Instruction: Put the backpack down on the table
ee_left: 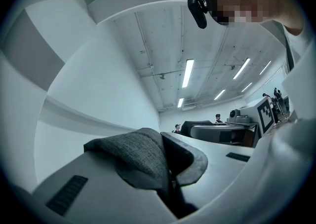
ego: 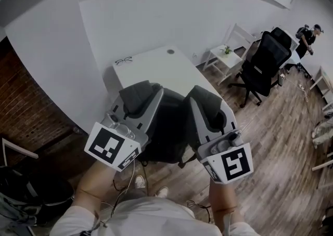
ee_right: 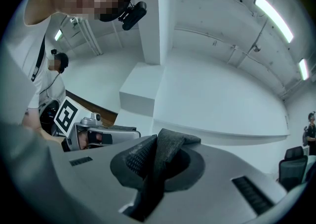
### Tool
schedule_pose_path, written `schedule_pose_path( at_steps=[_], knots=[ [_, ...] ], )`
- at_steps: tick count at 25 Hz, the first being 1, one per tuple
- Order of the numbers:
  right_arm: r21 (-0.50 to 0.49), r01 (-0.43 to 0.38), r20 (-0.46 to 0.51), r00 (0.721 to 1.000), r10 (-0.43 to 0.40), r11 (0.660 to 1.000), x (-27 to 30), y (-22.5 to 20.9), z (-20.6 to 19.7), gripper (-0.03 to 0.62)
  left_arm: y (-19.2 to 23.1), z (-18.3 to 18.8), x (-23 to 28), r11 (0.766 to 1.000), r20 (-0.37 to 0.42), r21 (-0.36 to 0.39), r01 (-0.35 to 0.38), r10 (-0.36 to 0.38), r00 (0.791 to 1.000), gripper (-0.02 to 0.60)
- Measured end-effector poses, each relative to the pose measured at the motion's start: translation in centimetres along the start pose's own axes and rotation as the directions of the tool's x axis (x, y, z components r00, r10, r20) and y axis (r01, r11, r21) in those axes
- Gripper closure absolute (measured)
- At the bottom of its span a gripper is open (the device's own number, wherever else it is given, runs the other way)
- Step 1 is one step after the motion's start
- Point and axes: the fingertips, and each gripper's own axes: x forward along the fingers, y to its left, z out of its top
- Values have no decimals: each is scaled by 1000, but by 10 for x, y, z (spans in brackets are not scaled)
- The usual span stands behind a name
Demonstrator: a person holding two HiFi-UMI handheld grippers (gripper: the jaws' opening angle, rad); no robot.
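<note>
1. Your left claw (ee_left: 168, 168) was clamped tight on a grey woven strap (ee_left: 138, 154) of the backpack (ego: 169, 131). The fabric was bunched up between the jaws and folded over the left one.
2. Your right claw (ee_right: 153, 168) was likewise closed hard on a padded mesh strap (ee_right: 165, 151), which stood up out of the narrow gap between its jaws.
3. In the head view, the dark backpack hung between your two claws. Its body was slung below them, over the wooden floor (ego: 270, 141) and clear of the desk.
4. The white desk (ego: 156, 74) lay at twelve o'clock from the backpack, just beyond it, and the bag was not resting on it.
5. A pair of eyeglasses (ego: 123, 61) sat near the desk's far left corner, at about eleven o'clock from the bag. A small round dark disc (ego: 170, 51) sat by the far edge at twelve o'clock.
6. A black office chair (ego: 263, 66) stood at two o'clock, well apart from the desk. A small white side table (ego: 218, 55) with a little plant (ego: 227, 50) on it stood between the two.
</note>
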Motion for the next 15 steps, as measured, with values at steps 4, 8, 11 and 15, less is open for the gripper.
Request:
schedule_pose_path(
  at_steps=[4,8,11,15],
  knots=[
    [-14,26,-13,1000,-26,1000,27,-13,-10,539,30,-9,22,1000,-4,-17,6,-6,1000,546],
    [-34,54,-30,998,-55,998,46,-21,-27,539,48,-25,34,1000,-2,-19,18,-18,1000,546],
    [-47,64,-44,997,-67,997,59,-29,-37,539,60,-34,43,999,-6,-21,28,-28,1000,546],
    [-66,66,-50,996,-69,996,74,-30,-51,539,80,-49,50,999,-13,-31,18,-18,1000,546]
  ],
)
